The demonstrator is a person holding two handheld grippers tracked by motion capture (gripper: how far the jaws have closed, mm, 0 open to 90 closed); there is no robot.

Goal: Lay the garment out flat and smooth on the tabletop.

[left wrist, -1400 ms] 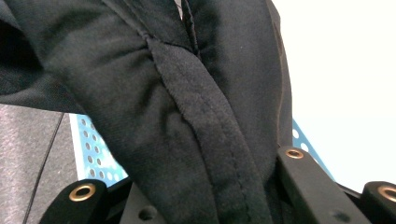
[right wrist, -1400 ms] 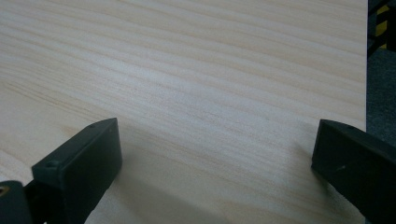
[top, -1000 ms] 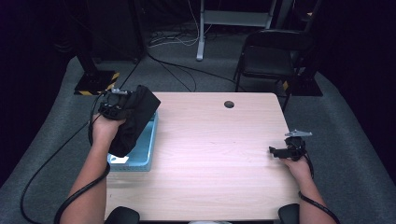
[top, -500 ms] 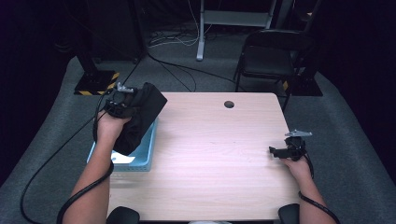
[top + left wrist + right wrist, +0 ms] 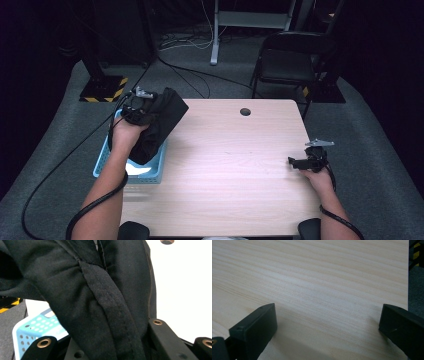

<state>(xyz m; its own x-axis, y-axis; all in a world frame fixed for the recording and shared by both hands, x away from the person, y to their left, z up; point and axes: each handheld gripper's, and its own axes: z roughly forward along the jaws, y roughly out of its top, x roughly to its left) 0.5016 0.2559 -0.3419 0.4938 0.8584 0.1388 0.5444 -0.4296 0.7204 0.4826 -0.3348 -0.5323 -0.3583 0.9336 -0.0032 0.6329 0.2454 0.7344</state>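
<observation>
A black garment [image 5: 159, 121] hangs bunched from my left gripper [image 5: 139, 101], which is shut on it above the far end of a light-blue perforated basket [image 5: 106, 164] at the table's left edge. In the left gripper view the dark fabric [image 5: 100, 290] is pinched between the jaws, with the basket [image 5: 31, 326] below at the left. My right gripper [image 5: 296, 161] rests low at the table's right side, pointing left. Its jaws [image 5: 327, 322] stand wide open over bare wood.
The light wooden table [image 5: 235, 170] has a round cable hole [image 5: 245, 111] near its far edge. Something white [image 5: 137, 169] lies in the basket. A black chair [image 5: 287, 60] stands beyond the far right corner, and cables run over the grey floor.
My left gripper has carried the black garment a little farther from me and to the right, with the cloth hanging higher over the basket. The right gripper has stayed put.
</observation>
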